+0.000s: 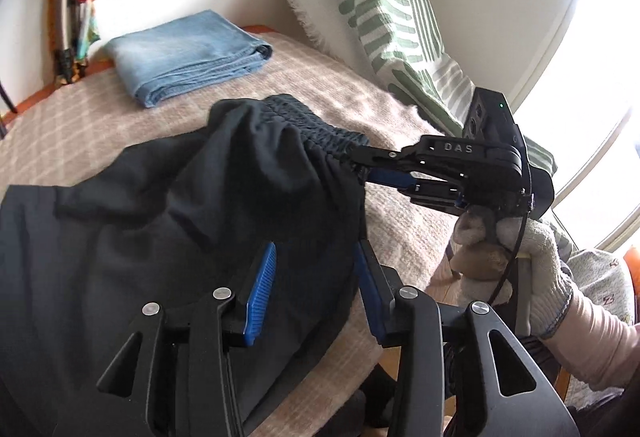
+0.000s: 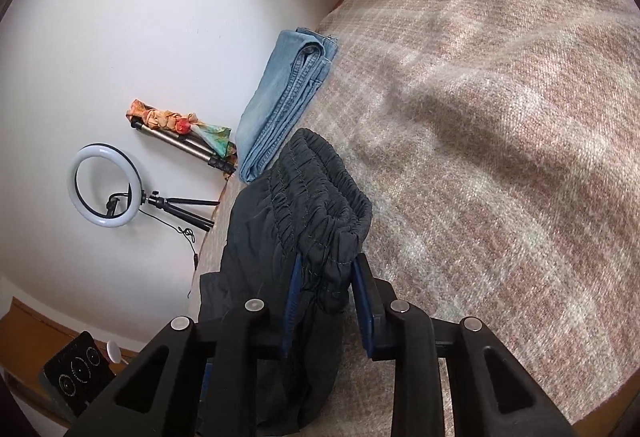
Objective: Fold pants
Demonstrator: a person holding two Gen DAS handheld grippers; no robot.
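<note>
Black pants (image 1: 168,197), thin matte fabric with a shirred elastic waistband (image 2: 320,193), lie bunched on a pink-beige checked blanket (image 2: 500,117) covering the surface. Only readable writing: "DAS" embossed on the right hand-held gripper (image 1: 362,167) body, seen from the left wrist view; a green LED glows on the module above it. Right hand-held gripper: jaws narrowed onto one end of the waistband, blue pads pressing the gathered fabric on both sides, the band stretching away ahead of the fingers. It is carried by a hand (image 1: 520,257) in a white knit glove. Left hand-held gripper (image 1: 316,269): jaws partly open, blue ribbed pads apart; pants fabric lies under and between them but the pads don't clamp it, nothing held. The pants edge runs just inside its right finger. Folded light-blue jeans (image 1: 188,53) sit well ahead of both grippers, at the far edge of the blanket. Green-striped pillow (image 1: 380,17) leans behind the right hand-held gripper. Ring light (image 2: 102,191) on a tripod stands beyond the jeans.
</note>
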